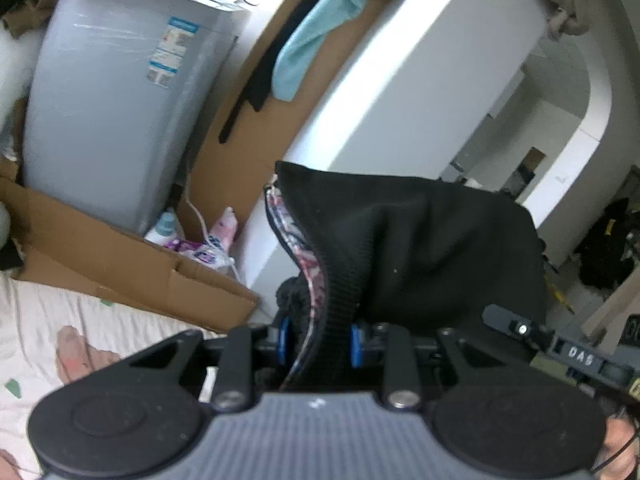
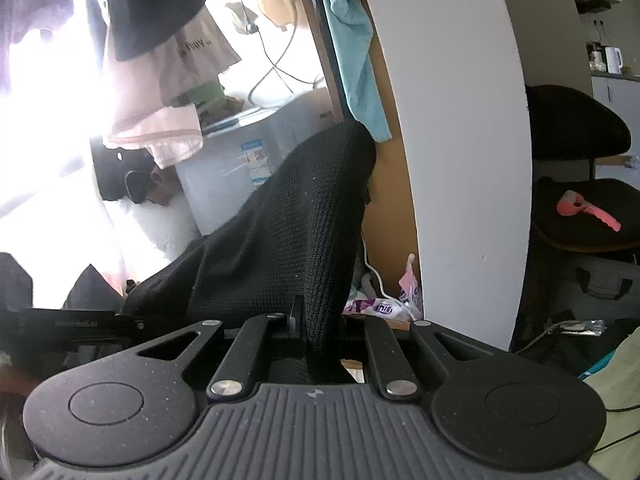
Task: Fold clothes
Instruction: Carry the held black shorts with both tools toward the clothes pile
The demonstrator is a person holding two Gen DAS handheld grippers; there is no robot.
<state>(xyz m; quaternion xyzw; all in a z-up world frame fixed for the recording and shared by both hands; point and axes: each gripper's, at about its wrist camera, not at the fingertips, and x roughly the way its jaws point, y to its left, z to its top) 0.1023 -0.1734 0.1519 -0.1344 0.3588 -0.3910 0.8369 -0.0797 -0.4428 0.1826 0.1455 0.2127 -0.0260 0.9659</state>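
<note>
Item 1: black knit garment (image 1: 420, 248), ribbed, with a patterned pink-and-white lining showing along 1 edge in the left wrist view. It is held up off the bed, stretched between both tools, and hangs in front of a white wall panel (image 1: 400, 80).

Item 2: left tool (image 1: 320, 346). Blue-padded fingers are clamped on the garment's lined hem; cloth fills the gap between them.

Item 3: right tool (image 2: 320, 320). Closed on another part of the same garment (image 2: 280, 232), the fabric rising from between the fingers toward the far side.

Item 4: bed sheet (image 1: 48, 320), pale with pink and green print, at near left below the left tool.

Item 5: surroundings. Flattened cardboard box (image 1: 120, 256) beside the bed; grey washing machine (image 1: 112, 112) at far left; teal towel (image 1: 320, 24) hung on a brown board; black chair (image 2: 576, 176) at right carrying a pink object (image 2: 588, 212).

Step in hand, as a judgement: the garment is lifted and spread by 2 grips, which fits either shaking it out before laying it flat or carrying 1 edge across for a fold. The pictures do not settle which. Any next move calls for both grips held firm and the span kept taut so the cloth lands without bunching.
</note>
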